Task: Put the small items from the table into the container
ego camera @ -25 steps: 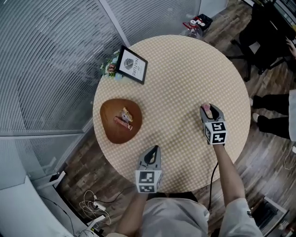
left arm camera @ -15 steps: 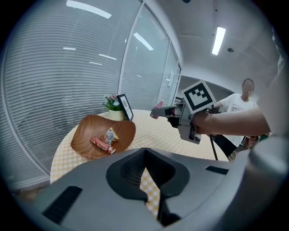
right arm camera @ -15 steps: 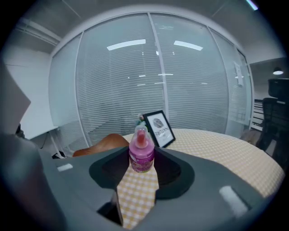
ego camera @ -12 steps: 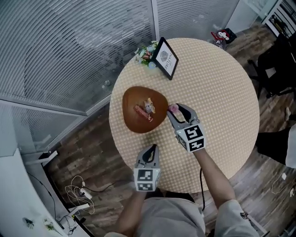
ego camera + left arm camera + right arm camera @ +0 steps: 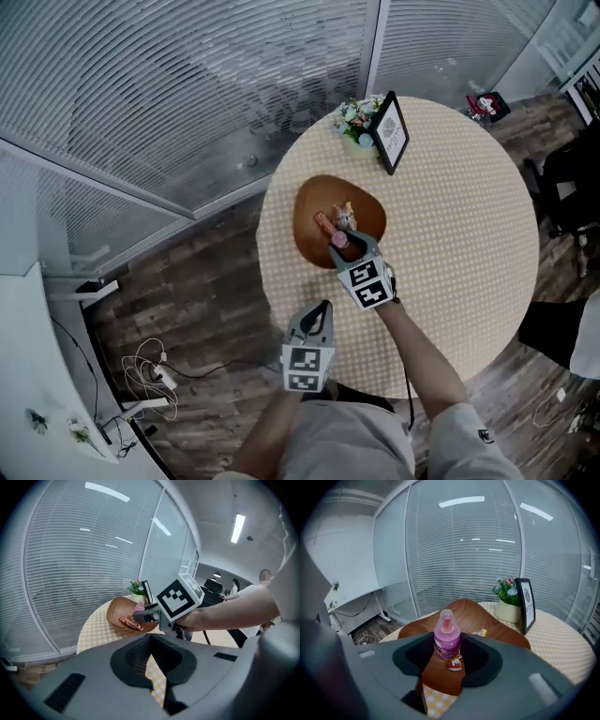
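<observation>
Item: small pink translucent plastic baby bottle (image 5: 446, 637) with a domed clear cap.
Item location: upright between the jaws of the right gripper (image 5: 345, 248), over the near part of the brown wooden rounded-triangular dish (image 5: 474, 612). Contact between its base and the dish cannot be determined.
Expected handling: light and rigid. The smooth round wall is likely to slip or turn under a loose grip. It does not look fragile.
Recommended hold: across the cylindrical body, below the cap, one pad on each side.
Right gripper: jaws partly apart and clamped on the bottle body. Nothing else is held.
Left gripper (image 5: 150, 639): jaws closed together and empty, near the table edge, well apart from the dish.
Dish contents: one red wrapped candy bar (image 5: 324, 223) and one small pale wrapped item (image 5: 479, 632).
Support: round table with beige checked cloth (image 5: 469, 206).
Step judged in hand: placing the bottle in the dish, not yet released.
</observation>
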